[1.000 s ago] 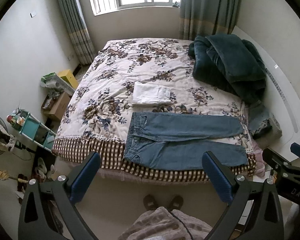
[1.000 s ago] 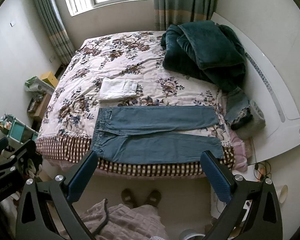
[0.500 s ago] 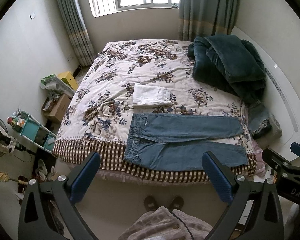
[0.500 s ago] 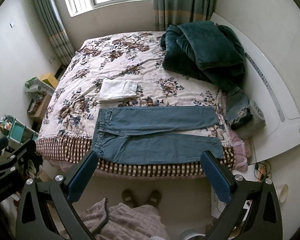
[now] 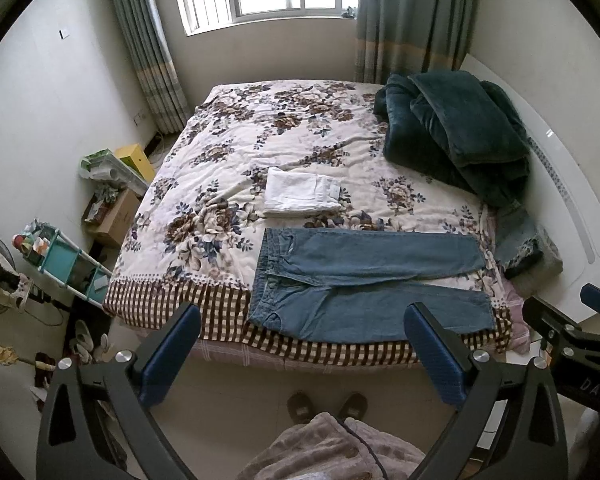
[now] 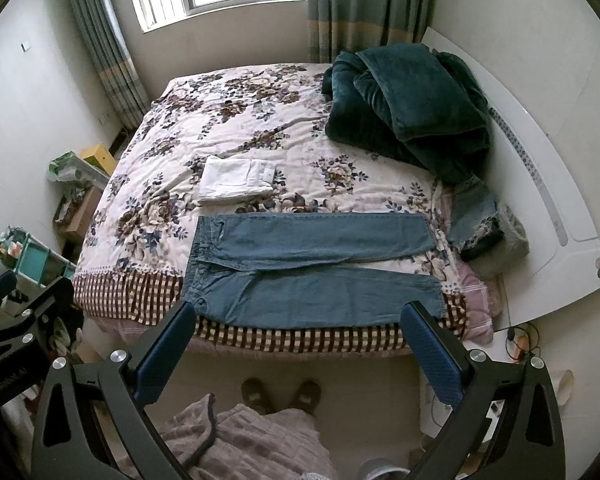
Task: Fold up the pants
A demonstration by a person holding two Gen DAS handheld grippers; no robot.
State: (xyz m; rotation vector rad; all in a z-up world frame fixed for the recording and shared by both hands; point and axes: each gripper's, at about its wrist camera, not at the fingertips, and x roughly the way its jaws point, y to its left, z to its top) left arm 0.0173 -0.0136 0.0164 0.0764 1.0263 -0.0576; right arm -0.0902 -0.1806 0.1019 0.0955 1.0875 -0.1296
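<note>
While the jeans (image 5: 364, 280) lay flat and unfolded near the bed's (image 5: 160, 304) near edge, left gripper (image 5: 300, 344) and right gripper (image 6: 296, 340) hovered wide apart, empty; all folding remained.

Both wrist cameras look down from beyond the bed's (image 5: 160, 304) long edge (seemingly standing height), sharing it whole.

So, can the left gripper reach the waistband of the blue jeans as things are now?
Probably yes. The left gripper is open and holds nothing, and the waistband lies flat at the near bed edge. Nothing lies between them; the folded white garment lies farther back.
</note>
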